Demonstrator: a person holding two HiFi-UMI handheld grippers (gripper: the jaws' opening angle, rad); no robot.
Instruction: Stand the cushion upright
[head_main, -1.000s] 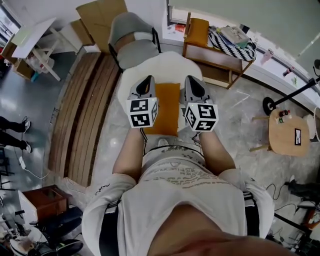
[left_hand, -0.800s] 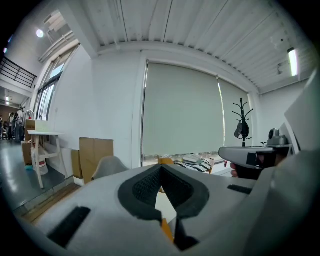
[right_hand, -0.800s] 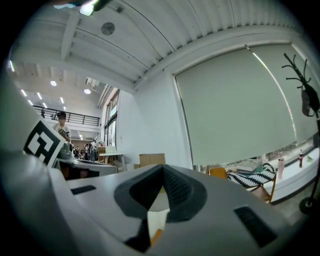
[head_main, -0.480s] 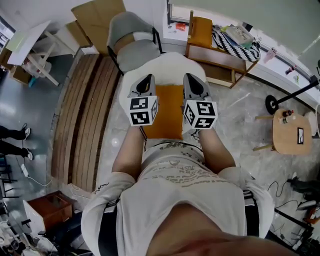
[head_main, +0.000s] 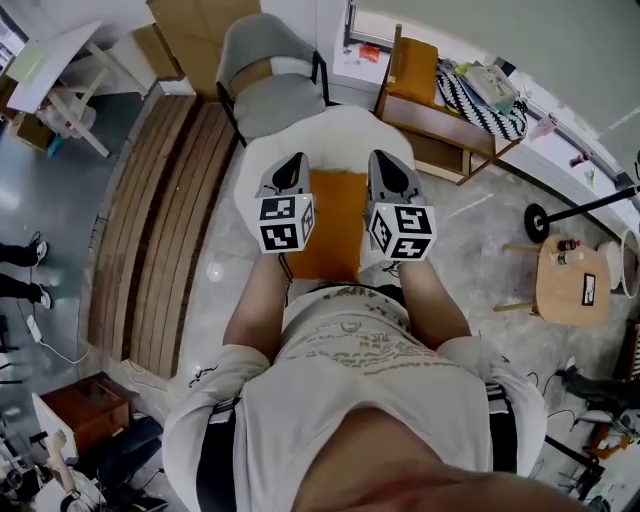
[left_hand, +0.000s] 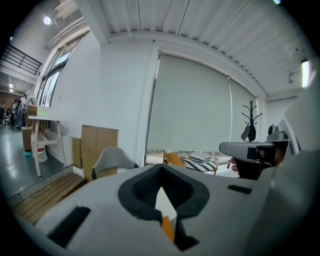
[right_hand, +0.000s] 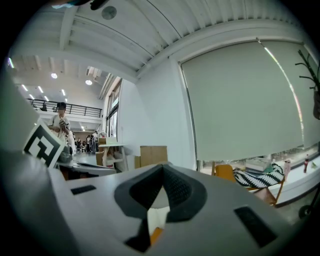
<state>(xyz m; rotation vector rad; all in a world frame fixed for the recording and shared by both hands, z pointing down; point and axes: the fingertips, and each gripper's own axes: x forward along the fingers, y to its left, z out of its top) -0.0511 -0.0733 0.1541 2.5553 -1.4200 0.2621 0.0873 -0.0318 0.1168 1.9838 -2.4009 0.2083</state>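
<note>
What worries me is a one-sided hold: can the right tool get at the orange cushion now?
Yes, it seems: the right tool is shut on the orange cushion at its right edge, nothing between.

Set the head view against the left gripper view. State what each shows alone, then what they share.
Head view only: the full face of the orange cushion, the slatted wooden bench, the round wooden table and the person's torso.
Left gripper view only: the ceiling, the roller blind and the coat stand.
Both: the grey chair, and the cushion, which the left gripper view shows only as an orange sliver pinched in the shut left gripper.
</note>
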